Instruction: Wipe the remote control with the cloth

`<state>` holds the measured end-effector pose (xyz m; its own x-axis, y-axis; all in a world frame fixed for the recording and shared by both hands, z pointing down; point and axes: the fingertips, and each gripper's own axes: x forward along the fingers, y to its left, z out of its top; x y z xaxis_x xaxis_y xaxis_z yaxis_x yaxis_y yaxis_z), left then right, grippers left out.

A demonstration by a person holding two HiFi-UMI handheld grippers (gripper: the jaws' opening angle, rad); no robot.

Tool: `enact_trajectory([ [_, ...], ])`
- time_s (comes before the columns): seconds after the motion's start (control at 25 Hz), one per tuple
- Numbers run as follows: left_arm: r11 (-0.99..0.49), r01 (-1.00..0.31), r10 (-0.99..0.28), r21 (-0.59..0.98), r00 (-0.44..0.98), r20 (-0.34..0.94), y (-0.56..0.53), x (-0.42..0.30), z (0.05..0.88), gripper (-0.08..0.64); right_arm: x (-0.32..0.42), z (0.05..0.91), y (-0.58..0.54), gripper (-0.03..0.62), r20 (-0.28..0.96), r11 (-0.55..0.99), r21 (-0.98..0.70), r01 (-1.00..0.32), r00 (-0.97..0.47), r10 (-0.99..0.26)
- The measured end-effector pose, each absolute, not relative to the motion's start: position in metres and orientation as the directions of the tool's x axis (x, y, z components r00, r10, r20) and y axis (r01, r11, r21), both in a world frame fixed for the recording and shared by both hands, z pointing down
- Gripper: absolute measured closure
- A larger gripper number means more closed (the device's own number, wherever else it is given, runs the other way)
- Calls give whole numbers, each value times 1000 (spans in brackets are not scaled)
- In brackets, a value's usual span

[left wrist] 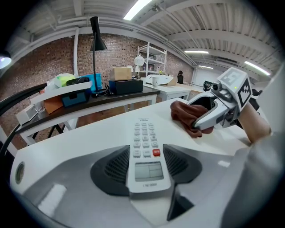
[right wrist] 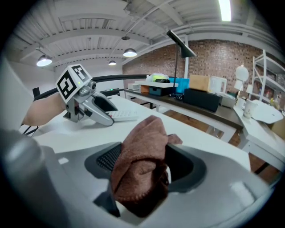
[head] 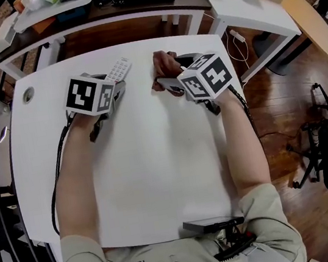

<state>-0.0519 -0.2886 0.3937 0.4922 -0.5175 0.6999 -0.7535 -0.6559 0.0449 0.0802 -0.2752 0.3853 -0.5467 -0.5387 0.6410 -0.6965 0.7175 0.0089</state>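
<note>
White table (head: pixel 159 177), brick wall (left wrist: pixel 53 58) behind; left claw (left wrist: pixel 148 165) pinches remote control (head: pixel 118 69), upper centre-left of head view; right claw (right wrist: pixel 143 171) pinches brown cloth (right wrist: pixel 141 151). Risk: end-only grip, so wiping pressure may pivot it loose.

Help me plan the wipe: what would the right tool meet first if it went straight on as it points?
Probably the white table just beyond the cloth it grips, since the right tool tilts downward; the remote control lies left of that line.

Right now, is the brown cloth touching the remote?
Apart. The head view shows bare white table between the cloth and the remote. The left gripper view shows the same gap.
</note>
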Motion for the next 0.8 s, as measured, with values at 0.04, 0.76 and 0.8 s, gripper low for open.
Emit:
enact_trajectory([
  [0.04, -656, -754, -519, 44, 492, 699, -288, -52, 394, 314, 82, 385, -276, 288, 638, 710, 9, -704, -543, -546],
  [0.76, -621, -780, -664, -77, 472, 579, -281, -51, 383, 318, 90, 364, -279, 440, 594, 681, 108, -724, -503, -628],
  [0.8, -615, -784, -677, -82, 472, 565, -280, -52, 379, 318, 91, 359, -280, 442, 581, 676, 116, -728, -502, -641],
])
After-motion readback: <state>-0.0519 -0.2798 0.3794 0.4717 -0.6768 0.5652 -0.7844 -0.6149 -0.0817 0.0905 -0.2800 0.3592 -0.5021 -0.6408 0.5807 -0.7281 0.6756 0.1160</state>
